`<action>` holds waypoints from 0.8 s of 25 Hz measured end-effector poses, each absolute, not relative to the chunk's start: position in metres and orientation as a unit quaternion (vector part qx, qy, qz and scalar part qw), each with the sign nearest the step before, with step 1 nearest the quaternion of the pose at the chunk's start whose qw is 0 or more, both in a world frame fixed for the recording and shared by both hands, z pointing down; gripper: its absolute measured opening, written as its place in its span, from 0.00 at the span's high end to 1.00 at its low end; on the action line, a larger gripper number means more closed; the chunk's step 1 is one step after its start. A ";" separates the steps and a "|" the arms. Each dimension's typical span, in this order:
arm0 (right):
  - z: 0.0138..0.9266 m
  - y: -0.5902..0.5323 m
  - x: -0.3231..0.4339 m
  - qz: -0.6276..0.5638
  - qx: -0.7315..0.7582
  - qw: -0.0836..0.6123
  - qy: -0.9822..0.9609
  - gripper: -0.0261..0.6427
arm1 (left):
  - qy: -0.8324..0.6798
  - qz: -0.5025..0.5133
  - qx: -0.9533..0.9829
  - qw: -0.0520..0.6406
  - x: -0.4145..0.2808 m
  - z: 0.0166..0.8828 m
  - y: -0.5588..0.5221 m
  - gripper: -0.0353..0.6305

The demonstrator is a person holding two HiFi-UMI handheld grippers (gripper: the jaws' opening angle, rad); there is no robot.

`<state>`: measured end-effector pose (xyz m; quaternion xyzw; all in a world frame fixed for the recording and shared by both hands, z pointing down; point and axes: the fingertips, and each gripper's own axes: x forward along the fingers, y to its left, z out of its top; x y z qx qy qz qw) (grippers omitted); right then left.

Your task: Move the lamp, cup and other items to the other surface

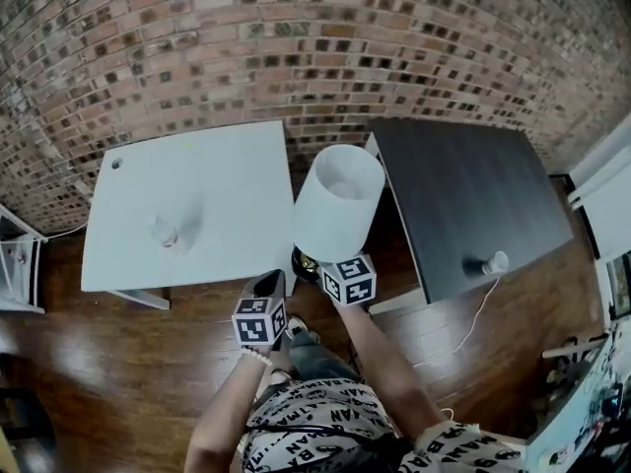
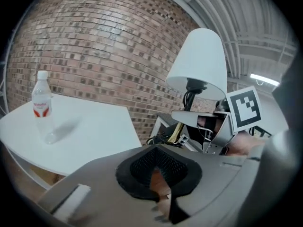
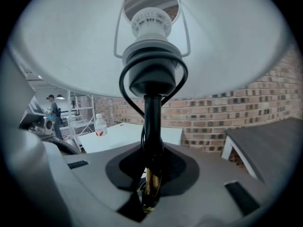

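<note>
A lamp (image 1: pixel 338 203) with a white shade hangs over the gap between the white table (image 1: pixel 217 175) and the dark table (image 1: pixel 463 195). My right gripper (image 1: pixel 317 266) is shut on its black stem (image 3: pixel 152 122) just below the shade. In the right gripper view the stem and its looped cord pass between the pads of that gripper (image 3: pixel 149 193). My left gripper (image 1: pixel 269 286) is beside it to the left, over the floor, shut with nothing held (image 2: pixel 161 193). A clear water bottle (image 1: pixel 170 231) with a red label stands on the white table. The left gripper view shows the lamp shade (image 2: pixel 199 63) above the right gripper.
A small white object with a cord (image 1: pixel 488 263) lies near the front edge of the dark table, and the cord trails down to the wood floor. A brick wall runs behind both tables. A white shelf unit (image 1: pixel 18 264) stands at the far left. A person (image 3: pixel 53 109) stands far off.
</note>
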<state>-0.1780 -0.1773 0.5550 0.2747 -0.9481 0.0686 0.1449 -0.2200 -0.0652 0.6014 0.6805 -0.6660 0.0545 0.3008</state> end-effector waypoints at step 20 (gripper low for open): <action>0.558 -0.286 0.213 0.089 0.535 0.131 -0.830 0.87 | -0.473 0.121 0.831 0.266 0.092 0.601 -0.191 0.94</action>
